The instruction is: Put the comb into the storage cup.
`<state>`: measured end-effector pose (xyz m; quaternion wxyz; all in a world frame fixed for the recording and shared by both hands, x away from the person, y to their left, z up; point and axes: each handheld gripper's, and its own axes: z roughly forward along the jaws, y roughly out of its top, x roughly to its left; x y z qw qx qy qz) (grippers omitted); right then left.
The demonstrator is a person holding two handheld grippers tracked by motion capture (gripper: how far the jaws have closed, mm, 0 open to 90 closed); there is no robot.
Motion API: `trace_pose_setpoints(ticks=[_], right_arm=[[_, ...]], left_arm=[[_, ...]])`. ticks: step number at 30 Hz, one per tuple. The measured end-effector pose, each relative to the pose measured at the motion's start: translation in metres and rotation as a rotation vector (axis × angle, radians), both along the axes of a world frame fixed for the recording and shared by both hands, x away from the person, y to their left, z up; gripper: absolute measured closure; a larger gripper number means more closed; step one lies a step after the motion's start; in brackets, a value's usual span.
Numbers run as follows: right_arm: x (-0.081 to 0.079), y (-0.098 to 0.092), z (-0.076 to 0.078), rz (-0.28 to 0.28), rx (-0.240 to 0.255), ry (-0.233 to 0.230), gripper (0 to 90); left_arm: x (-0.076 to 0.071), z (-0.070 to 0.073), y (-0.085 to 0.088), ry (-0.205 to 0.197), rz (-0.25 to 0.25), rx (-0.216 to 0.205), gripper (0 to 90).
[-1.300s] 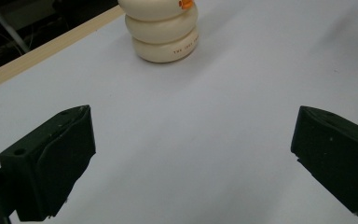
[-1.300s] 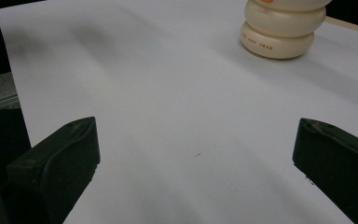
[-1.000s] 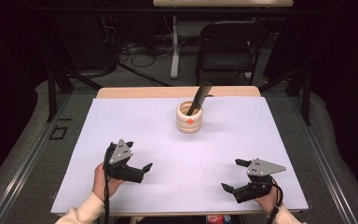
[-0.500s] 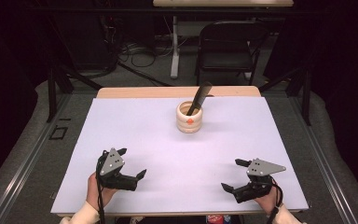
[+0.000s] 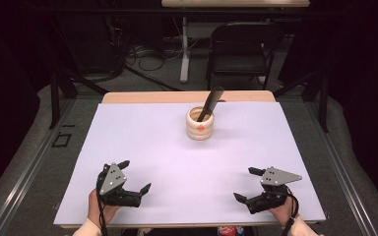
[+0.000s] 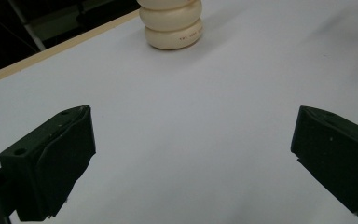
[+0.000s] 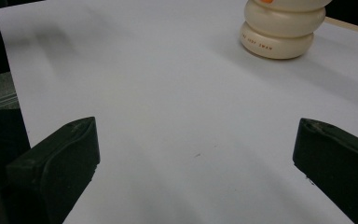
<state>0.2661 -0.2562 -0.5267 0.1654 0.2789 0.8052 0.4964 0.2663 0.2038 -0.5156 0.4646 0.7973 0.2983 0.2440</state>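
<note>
A cream ribbed cup [image 5: 200,124] with an orange mark stands on the white table sheet [image 5: 147,142] toward the back, and a black utensil [image 5: 210,103] leans out of it. The cup [image 6: 170,25] sits at the top of the left gripper view, and the cup [image 7: 279,29] sits at the upper right of the right gripper view. My left gripper [image 5: 134,176] rests near the front left edge, open and holding nothing. My right gripper [image 5: 248,184] rests near the front right edge, also open with nothing between its jaws.
A bare wooden strip of table [image 5: 142,97] runs along the back edge. Behind the table stand a black chair [image 5: 241,44] and a table leg [image 5: 184,49] amid floor cables. Metal rails [image 5: 27,162] flank the table on both sides.
My left gripper has drawn back toward the front edge and a little to the left. The right gripper has stayed where it was.
</note>
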Motion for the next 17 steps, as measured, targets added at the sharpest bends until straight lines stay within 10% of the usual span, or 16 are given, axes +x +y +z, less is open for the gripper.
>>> trace_pose_setpoints(ticks=[17], right_arm=[[0.001, 0.0, -0.001, 0.009, 0.001, 0.004, 0.0]], left_arm=[[-0.002, -0.011, 0.005, 0.032, 0.005, 0.025, 0.0]])
